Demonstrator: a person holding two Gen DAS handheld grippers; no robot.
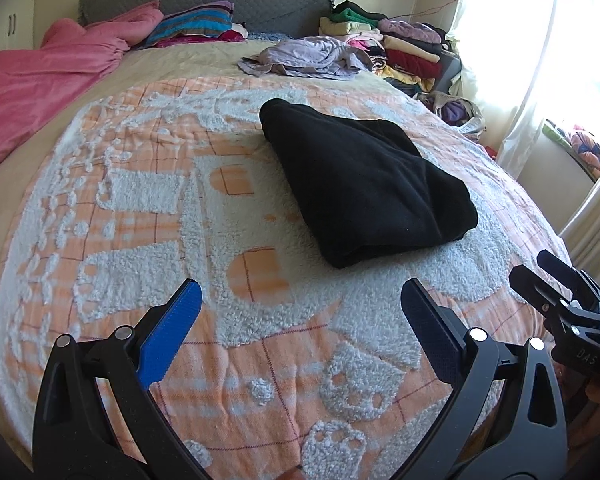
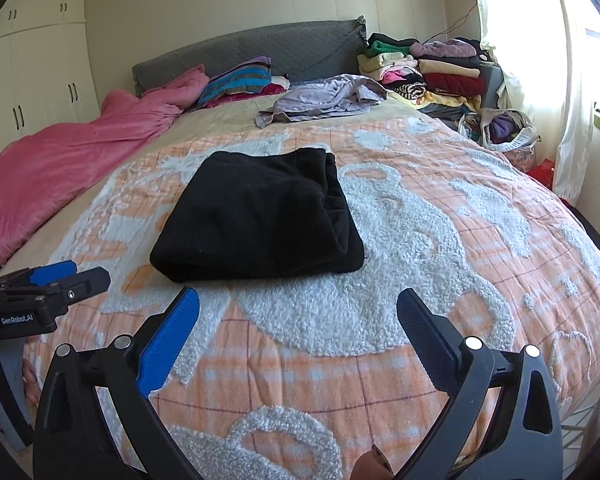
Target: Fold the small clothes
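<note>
The black fleece garment (image 1: 364,184) lies folded into a compact bundle in the middle of the orange-and-white tufted blanket (image 1: 140,208) that covers the bed, well ahead of both tools and touching neither. The left gripper (image 1: 300,312) hovers low over the blanket with its jaws spread wide and nothing between them; the right gripper (image 2: 296,312) is likewise wide and empty, beside it.

This piece looks finished, so the step in hand is probably to move it off or fetch the next one. To lift the bundle without undoing it, take it from the thick folded edge nearest the tools, one gripper toward each corner, closing on all layers at once. The crumpled lilac garment (image 2: 324,98) near the headboard (image 2: 252,48) seems the likely next piece, just beside the stacked folded clothes (image 2: 432,68)
</note>
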